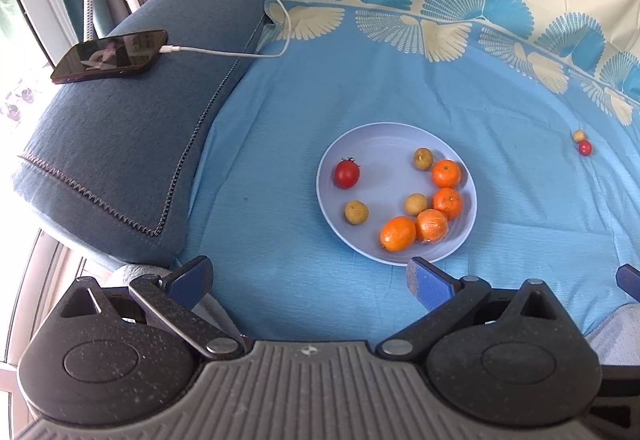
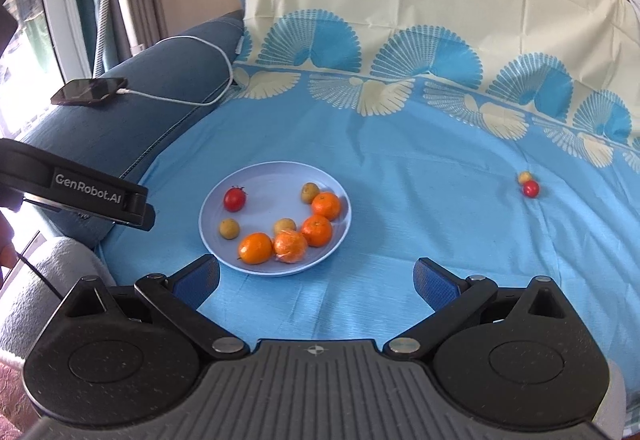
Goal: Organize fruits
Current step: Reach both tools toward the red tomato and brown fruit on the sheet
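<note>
Right claw (image 2: 316,280) gapes empty, plate (image 2: 260,179) of fruit just ahead-left.

Pale lilac-blue plate (image 1: 396,137) with four orange mandarins (image 1: 446,173), three yellow-brown longans (image 1: 423,158), one red tomato (image 1: 346,173). Light blue sheet (image 1: 280,143), fan-patterned in cream and teal far off. Denim-blue cushion (image 1: 108,167) left, black phone (image 1: 110,56), white cable (image 1: 224,51).

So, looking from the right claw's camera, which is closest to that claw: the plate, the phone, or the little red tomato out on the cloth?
1. The plate, just ahead of the right claw, slightly left.
2. The little red tomato, far off to the right on the blue cloth, touching a small yellowish fruit.
3. The phone, far left on the sofa arm, plugged into a white cable.
</note>
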